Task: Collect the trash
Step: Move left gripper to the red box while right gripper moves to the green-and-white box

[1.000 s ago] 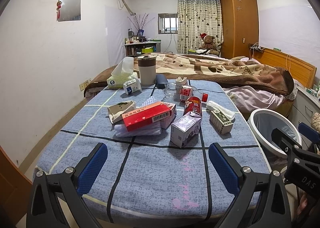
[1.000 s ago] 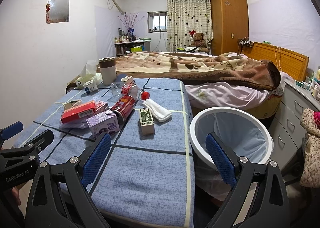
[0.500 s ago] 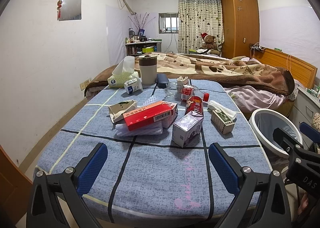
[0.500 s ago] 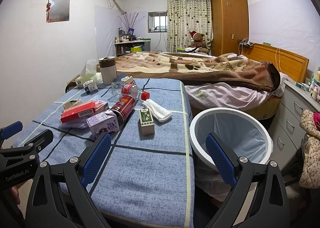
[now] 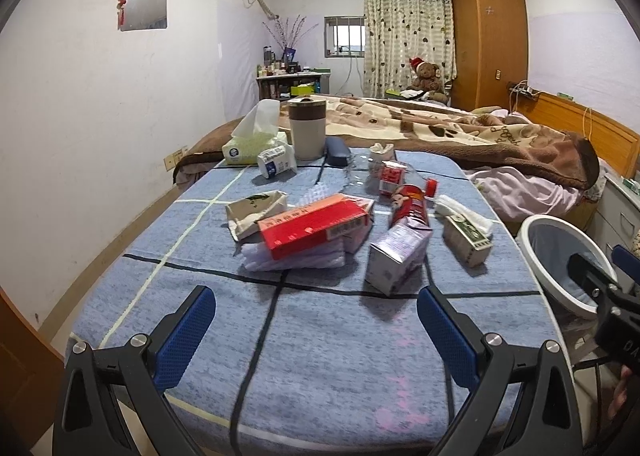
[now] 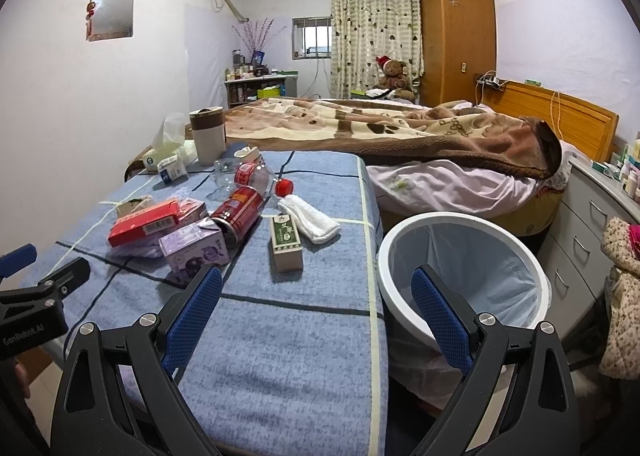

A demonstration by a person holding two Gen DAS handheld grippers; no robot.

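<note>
Trash lies in the middle of a blue-clothed table (image 5: 320,336): a red box (image 5: 314,226), a purple carton (image 5: 396,258), a red can (image 5: 410,206), a green-labelled box (image 5: 466,238), a white tissue wad (image 6: 310,218) and a clear bottle with a red cap (image 6: 248,176). A white bin with a blue liner (image 6: 460,272) stands to the right of the table. My left gripper (image 5: 312,332) is open and empty, short of the pile. My right gripper (image 6: 316,304) is open and empty, over the table's right edge beside the bin.
A tissue box (image 5: 254,144), a beige lidded tub (image 5: 306,128) and a dark case (image 5: 336,152) stand at the table's far end. A bed with a brown blanket (image 6: 380,132) lies beyond. Drawers (image 6: 588,232) stand right of the bin.
Both grippers have edged slightly forward toward the pile. Nothing on the table has moved.
</note>
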